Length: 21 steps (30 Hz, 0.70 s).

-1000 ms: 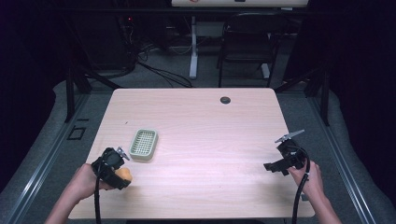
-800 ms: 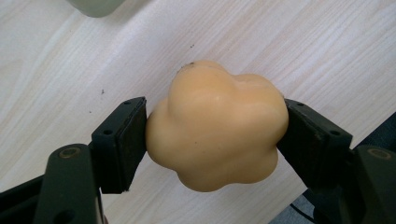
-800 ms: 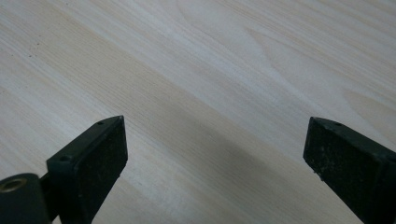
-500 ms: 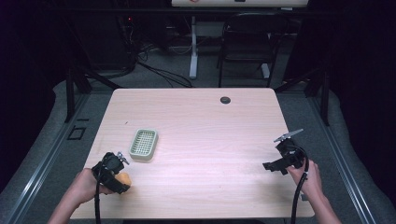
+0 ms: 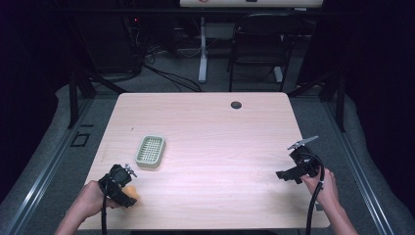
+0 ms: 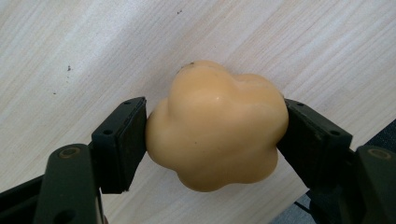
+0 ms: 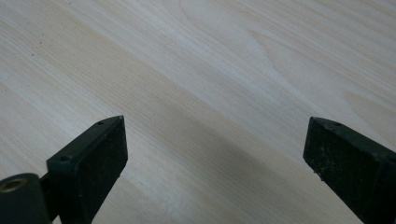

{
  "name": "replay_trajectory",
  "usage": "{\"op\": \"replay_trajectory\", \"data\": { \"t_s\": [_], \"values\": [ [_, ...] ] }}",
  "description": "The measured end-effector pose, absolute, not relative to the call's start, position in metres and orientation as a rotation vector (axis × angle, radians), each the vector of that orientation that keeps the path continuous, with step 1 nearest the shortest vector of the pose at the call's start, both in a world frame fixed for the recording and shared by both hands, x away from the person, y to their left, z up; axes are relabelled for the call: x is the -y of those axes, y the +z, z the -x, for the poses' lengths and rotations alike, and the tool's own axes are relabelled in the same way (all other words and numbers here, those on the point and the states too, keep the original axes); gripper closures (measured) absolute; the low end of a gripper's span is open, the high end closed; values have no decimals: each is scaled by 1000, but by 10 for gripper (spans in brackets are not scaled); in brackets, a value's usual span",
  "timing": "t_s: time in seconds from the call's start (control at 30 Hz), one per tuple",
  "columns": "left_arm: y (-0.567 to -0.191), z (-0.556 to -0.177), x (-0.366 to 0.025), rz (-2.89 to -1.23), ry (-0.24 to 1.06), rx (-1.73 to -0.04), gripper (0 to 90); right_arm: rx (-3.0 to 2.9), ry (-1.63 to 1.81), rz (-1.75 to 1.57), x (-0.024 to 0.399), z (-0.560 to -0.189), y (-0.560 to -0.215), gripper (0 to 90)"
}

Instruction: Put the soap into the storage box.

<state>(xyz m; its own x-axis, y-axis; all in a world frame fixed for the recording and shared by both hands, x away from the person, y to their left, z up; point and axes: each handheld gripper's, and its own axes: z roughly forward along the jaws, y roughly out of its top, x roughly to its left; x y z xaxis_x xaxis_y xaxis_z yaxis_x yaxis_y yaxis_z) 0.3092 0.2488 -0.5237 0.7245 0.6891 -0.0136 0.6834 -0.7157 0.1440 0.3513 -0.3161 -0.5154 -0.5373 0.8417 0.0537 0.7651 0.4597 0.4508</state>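
High view: the left gripper (image 5: pixel 128 188) sits at the near left corner of the wooden table (image 5: pixel 215 147), clamped on a yellow-orange flower-shaped soap (image 5: pixel 131 192). A pale green soap dish (image 5: pixel 150 151) lies just beyond it, apart from it. The right gripper (image 5: pixel 286 174) hovers near the right edge.

Left gripper view: both pads (image 6: pixel 122 140) press the soap's (image 6: pixel 217 126) sides, above the table edge.

Right gripper view: the 2 jaws stand wide apart over bare wood, with nothing between them.
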Motion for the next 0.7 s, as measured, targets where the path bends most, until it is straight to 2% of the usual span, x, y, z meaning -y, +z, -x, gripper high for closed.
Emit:
{"op": "replay_trajectory", "data": {
  "t_s": [0.7],
  "values": [
    [-532,-310,-237,-2850,51,-1103,273,-2524,662,-1413,316,-351,-516,61]
  ]
}}
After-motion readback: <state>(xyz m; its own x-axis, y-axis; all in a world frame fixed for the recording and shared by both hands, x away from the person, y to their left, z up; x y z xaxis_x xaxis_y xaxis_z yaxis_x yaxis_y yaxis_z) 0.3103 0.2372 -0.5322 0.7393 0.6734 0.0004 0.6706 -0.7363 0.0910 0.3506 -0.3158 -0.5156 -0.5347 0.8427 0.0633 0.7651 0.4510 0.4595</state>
